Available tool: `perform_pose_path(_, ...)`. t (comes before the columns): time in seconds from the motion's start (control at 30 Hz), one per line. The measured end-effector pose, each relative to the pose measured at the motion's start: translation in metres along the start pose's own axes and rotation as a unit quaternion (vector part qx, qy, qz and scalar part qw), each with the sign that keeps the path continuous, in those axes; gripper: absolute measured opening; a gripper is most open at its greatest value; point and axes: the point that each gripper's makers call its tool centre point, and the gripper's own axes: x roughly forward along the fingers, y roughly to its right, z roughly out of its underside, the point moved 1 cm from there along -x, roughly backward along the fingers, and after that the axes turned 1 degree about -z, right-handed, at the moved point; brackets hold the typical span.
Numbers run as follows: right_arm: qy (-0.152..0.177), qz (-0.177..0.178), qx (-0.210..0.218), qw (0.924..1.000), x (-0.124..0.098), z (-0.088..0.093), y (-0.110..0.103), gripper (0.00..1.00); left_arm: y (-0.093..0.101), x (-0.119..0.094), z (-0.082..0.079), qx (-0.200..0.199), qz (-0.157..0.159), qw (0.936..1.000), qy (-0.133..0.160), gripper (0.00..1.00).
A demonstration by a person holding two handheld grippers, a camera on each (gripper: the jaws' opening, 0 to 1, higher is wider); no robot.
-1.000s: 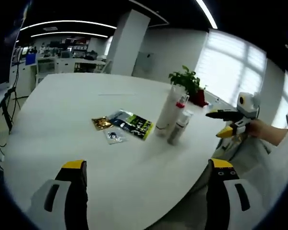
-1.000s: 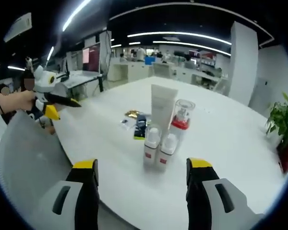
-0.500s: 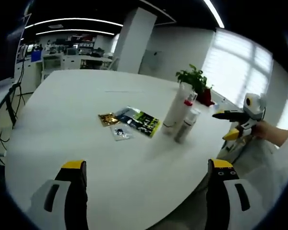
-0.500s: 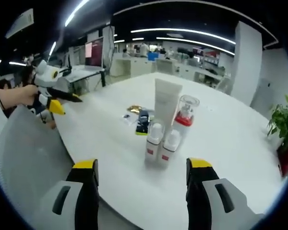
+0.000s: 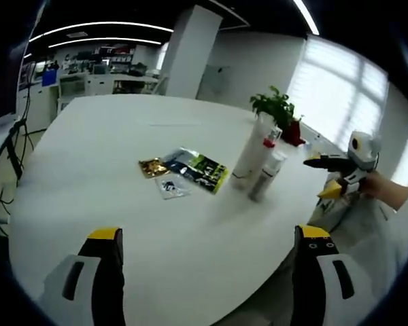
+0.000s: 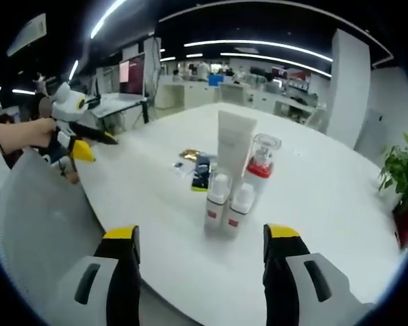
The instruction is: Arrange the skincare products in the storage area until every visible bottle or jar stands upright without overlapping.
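Observation:
On a round white table [image 6: 326, 204] stand a tall white tube [image 6: 232, 148], a clear bottle with a red collar [image 6: 260, 163] and two small white bottles [image 6: 228, 207], all upright and close together. The left gripper view has the same cluster, with the tube [image 5: 250, 155] and a small bottle [image 5: 266, 176] at its centre right. Flat sachets [image 5: 190, 170] lie left of the bottles. My left gripper [image 5: 204, 272] is open and empty, well short of the sachets. My right gripper [image 6: 197, 265] is open and empty, just short of the small bottles. Each gripper appears in the other's view: right gripper [image 5: 336, 173], left gripper [image 6: 75, 136].
A potted plant [image 5: 277, 112] in a red pot stands behind the bottles; the plant [image 6: 401, 183] sits at the table's right edge in the right gripper view. A grey chair back [image 6: 34, 224] lies below the table edge. Office desks fill the background.
Both views have shifted slightly with the hands. The bottles and sachets have not moved, and both grippers stay open.

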Motion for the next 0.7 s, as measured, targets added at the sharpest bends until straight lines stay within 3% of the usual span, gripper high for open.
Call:
perform_pose_path(0.23, -0.009, -0.006, 0.005, 0.9999, 0.001, 0.004, -0.001, 0.73, -0.005, 0.036, -0.015, 0.003, -0.030, 0.9995, -0.010, 0.94)
perform_pose_path(0.53, -0.016, -0.009, 0.008, 0.9998, 0.001, 0.007, -0.002, 0.73, 0.012, 0.079, -0.021, -0.012, -0.046, 0.9982, -0.037, 0.86)
perform_pose_path(0.7, -0.018, -0.011, 0.015, 0.9997, 0.002, 0.008, -0.002, 0.72, -0.003, 0.119, -0.029, -0.029, -0.066, 0.9962, -0.047, 0.83)
